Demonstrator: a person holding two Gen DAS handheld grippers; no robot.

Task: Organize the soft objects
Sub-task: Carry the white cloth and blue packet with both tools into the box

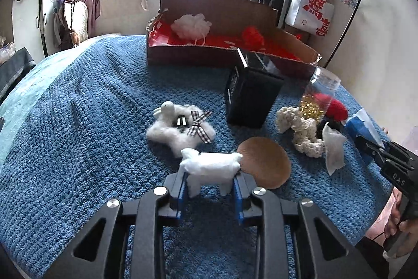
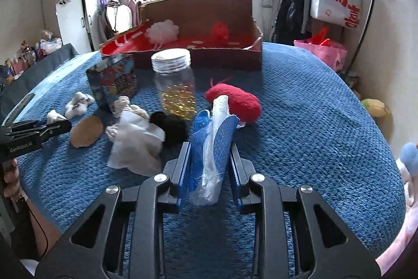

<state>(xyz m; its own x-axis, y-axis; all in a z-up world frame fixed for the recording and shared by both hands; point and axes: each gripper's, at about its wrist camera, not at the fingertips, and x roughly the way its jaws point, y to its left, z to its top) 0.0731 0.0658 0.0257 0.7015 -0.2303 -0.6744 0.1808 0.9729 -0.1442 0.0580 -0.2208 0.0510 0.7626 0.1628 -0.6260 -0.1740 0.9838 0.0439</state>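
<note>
While left gripper (image 1: pixel 210 181) pinches white cotton wad (image 1: pixel 210 165), right gripper (image 2: pixel 209 169) pinches blue-white pouch (image 2: pixel 211 148).

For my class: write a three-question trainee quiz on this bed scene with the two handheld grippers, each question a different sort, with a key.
1. True or false: the left gripper is shut on the white cotton wad.
2. The right gripper grips: A) the red plush; B) the blue-and-white cloth; C) the jar.
3. Fill in: the white pouf lies inside the cardboard ____.

Key: 1 true; 2 B; 3 box.
</note>
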